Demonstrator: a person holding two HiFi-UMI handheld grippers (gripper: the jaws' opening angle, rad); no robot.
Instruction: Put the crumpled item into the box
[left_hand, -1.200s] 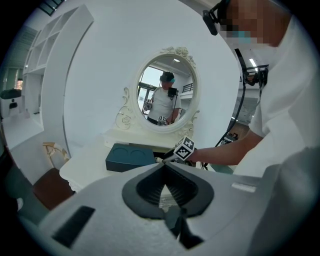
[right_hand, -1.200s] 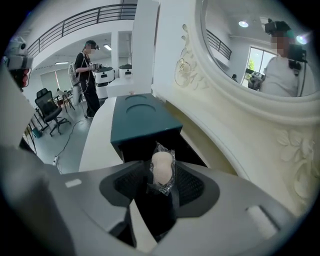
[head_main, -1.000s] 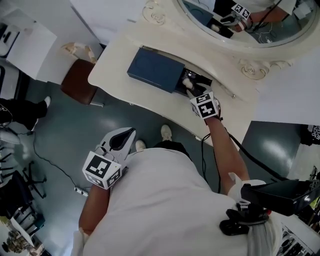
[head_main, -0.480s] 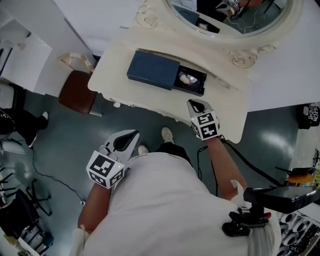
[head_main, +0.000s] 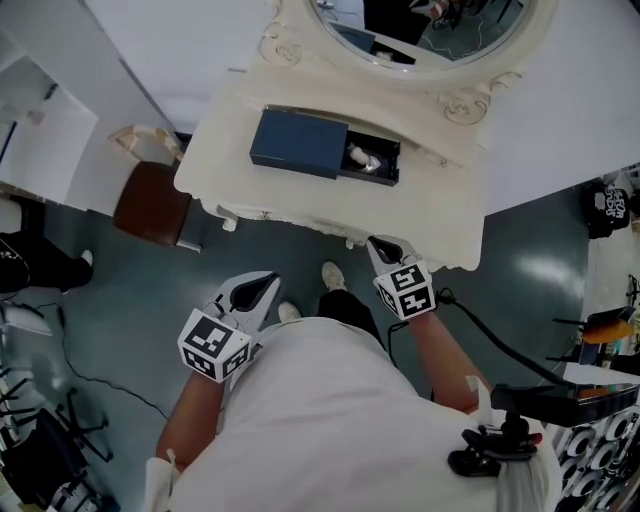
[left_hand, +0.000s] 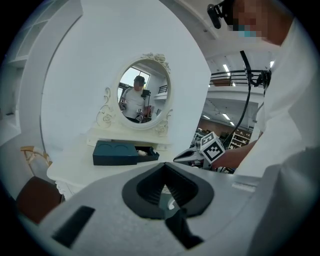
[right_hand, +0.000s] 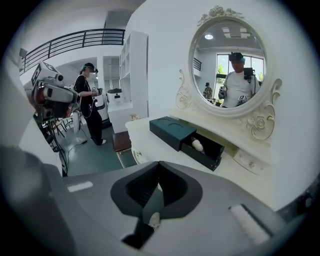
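Note:
A dark blue box (head_main: 298, 142) lies on the white dressing table (head_main: 250, 195), its drawer pulled out to the right. The pale crumpled item (head_main: 362, 157) rests inside that drawer, and it also shows in the right gripper view as the crumpled item (right_hand: 198, 145) in the box (right_hand: 172, 131). My right gripper (head_main: 379, 246) hangs off the table's front edge, well short of the box, shut with nothing in it. My left gripper (head_main: 262, 283) stays low by my body over the floor, shut and empty. From the left gripper view the box (left_hand: 116, 153) sits ahead.
An oval mirror (head_main: 420, 20) in an ornate frame stands behind the box. A brown stool (head_main: 150, 203) sits left of the table. A person (right_hand: 88, 100) stands on the grey floor at the left. A black cable (head_main: 500, 350) trails from my right arm.
My right gripper has pulled back from the box's drawer toward my body and closed, leaving the crumpled item in the drawer. The left gripper has barely moved.

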